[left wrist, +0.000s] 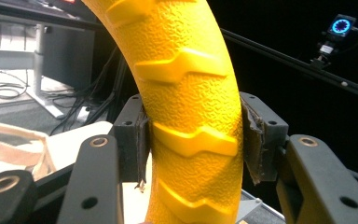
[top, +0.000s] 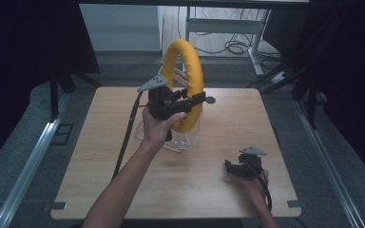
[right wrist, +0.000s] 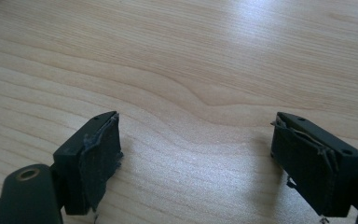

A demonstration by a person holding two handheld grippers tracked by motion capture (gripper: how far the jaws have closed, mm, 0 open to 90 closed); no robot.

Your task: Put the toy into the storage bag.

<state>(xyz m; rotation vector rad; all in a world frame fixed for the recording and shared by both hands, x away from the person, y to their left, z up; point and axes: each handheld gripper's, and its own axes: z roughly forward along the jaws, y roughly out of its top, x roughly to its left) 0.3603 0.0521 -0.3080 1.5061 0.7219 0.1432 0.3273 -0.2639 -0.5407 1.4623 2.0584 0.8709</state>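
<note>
Fig. — Yellow ring (top: 186, 80), a treaded, tyre-like hoop, held upright w/ its lower arc (top: 188, 124) just above a clear stand (top: 178, 141) on the worktop (top: 209, 183). Left gripper (top: 197, 100) is clamped on the ring's rim: in the left gripper view the tread band (left wrist: 191, 116) runs vertically between the jaws, one pad (left wrist: 142, 147) tight against one flank, the opposite pad (left wrist: 256, 140) at the other flank, its torn lining (left wrist: 254, 161) partly peeled. The ring rises well above the jaws and continues below them; the stand lies beneath and slightly nearer the person. Right gripper (right wrist: 196, 154), w/ jaws wide apart and nothing between them, rests low over bare worktop, well apart from ring and stand. Risks, as judged: (a) grip sits on a curved, embossed surface, so the ring may pivot or slip in the pads if tilted; (b) frayed lining cuts friction; (c) lowering off-centre could miss the stand's slot and tip the light clear stand, since the free gripper isn't steadying it
</note>
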